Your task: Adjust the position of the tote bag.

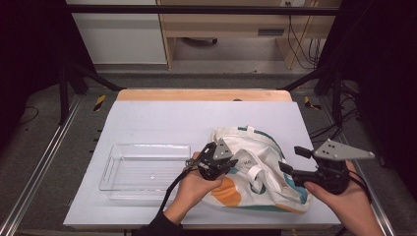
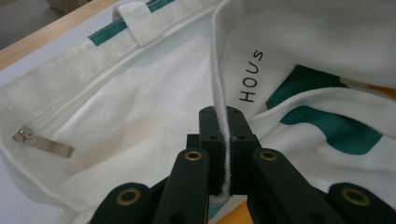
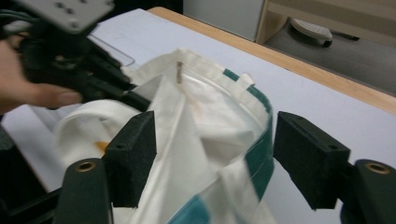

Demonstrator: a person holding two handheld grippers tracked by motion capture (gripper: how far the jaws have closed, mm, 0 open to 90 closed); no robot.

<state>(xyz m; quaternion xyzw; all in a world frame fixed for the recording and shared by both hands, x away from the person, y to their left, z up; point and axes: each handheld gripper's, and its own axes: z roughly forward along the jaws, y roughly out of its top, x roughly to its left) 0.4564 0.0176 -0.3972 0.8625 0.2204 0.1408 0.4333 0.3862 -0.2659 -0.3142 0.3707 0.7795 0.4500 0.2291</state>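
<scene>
A white tote bag (image 1: 255, 167) with teal and orange patches lies on the white table (image 1: 172, 118) at the front right. My left gripper (image 1: 231, 164) is shut on the bag's upper rim, and the left gripper view shows the hemmed white edge (image 2: 218, 70) pinched between its black jaws (image 2: 223, 121), holding the bag (image 2: 140, 107) open. My right gripper (image 1: 294, 160) hovers at the bag's right side. In its own view, its jaws (image 3: 219, 140) stand open, with the bag's teal-trimmed rim (image 3: 259, 154) loose between the pads (image 3: 137, 140).
A clear plastic tray (image 1: 147, 145) sits on the table left of the bag. A metal zipper pull (image 2: 42, 143) hangs inside the bag's mouth. The table's wooden far edge (image 1: 204, 94) runs behind, with black frame bars to both sides.
</scene>
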